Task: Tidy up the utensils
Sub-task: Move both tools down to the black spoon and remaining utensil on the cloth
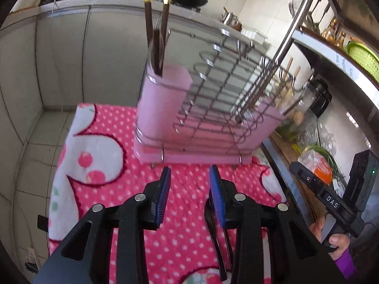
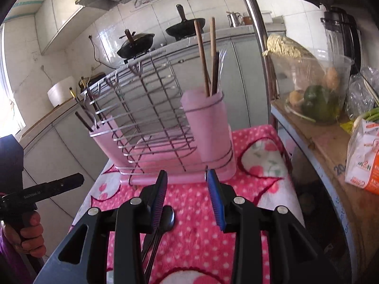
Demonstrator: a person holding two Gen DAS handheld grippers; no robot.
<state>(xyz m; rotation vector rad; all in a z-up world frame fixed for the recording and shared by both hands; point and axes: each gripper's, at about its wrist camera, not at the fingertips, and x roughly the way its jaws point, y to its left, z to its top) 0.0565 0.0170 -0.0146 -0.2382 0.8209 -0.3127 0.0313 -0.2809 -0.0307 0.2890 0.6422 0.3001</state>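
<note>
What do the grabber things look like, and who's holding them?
Both the left gripper and the right gripper have chunky black plastic arms, silver round bolts and two ribbed blue finger pads. A bare hand in a purple sleeve holds each black handle. One handle has white "DAS" lettering.

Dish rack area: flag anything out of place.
A dark spoon and other dark utensils beside it lie loose on the pink dotted towel in front of the rack, while the chopsticks already stand upright in its pink holder. Nothing looks spilled or damaged.
</note>
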